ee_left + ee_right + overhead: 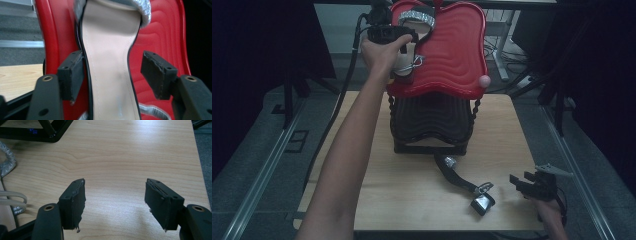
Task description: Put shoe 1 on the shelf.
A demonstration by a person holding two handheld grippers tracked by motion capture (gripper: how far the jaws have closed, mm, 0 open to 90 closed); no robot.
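Note:
A sandal (pixel 408 59) with a beige insole and a glittery silver strap lies on the red wavy tray (pixel 457 50) on top of a black rack (pixel 432 122). My left gripper (pixel 411 39) reaches over it from the left. In the left gripper view the narrow waist of the sandal (pixel 110 57) runs between the jaws of the left gripper (pixel 112 75); the left pad is at its edge and a gap shows at the right pad. A second sandal (pixel 462 181) lies on the table. My right gripper (pixel 522 179) rests open at the front right, over bare wood (pixel 115 195).
The rack stands mid-table on the wooden tabletop (pixel 422 205). A small pink ball (pixel 484 81) sits at the tray's right rim. In the right gripper view the rack's foot (pixel 37 132) and a silver strap (pixel 6 162) lie to the left. Dark floor surrounds the table.

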